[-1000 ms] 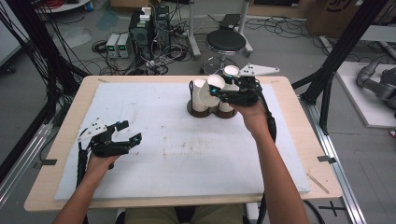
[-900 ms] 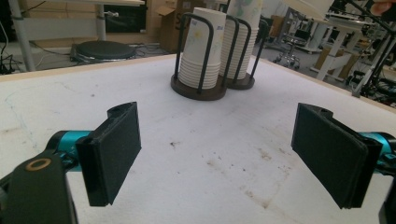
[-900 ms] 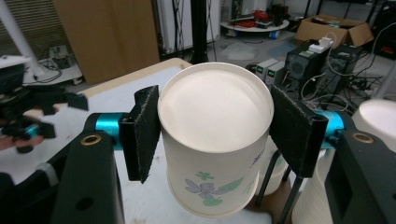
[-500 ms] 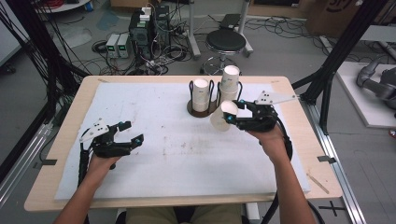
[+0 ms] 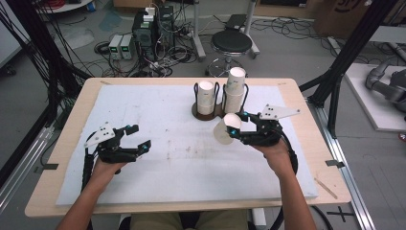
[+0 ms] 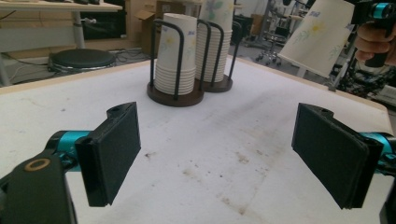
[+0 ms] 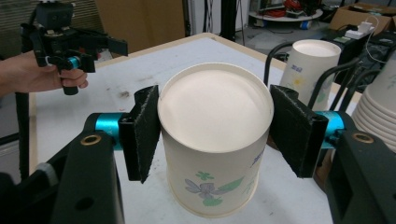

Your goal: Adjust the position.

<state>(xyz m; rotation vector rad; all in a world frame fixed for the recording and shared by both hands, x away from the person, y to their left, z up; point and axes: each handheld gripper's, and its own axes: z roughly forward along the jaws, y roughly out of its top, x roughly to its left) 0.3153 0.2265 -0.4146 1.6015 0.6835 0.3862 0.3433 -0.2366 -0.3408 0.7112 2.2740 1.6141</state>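
Paper cup [image 7: 215, 140] sits clamped between the right gripper [image 7: 215, 128] pads.

A wooden table [image 5: 62, 143] carries a white, stained mat [image 5: 158, 124] over most of its top; at upper centre of the frame a dark cup holder [image 5: 210, 112] stands on it

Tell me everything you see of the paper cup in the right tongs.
The paper cup is white paper with a small floral print in purple and green. It is upside down, its closed base facing the camera, and tilted as the high view shows it. The right tongs clamp it from both sides near the base, holding it above the table, apart from the stacked cups.
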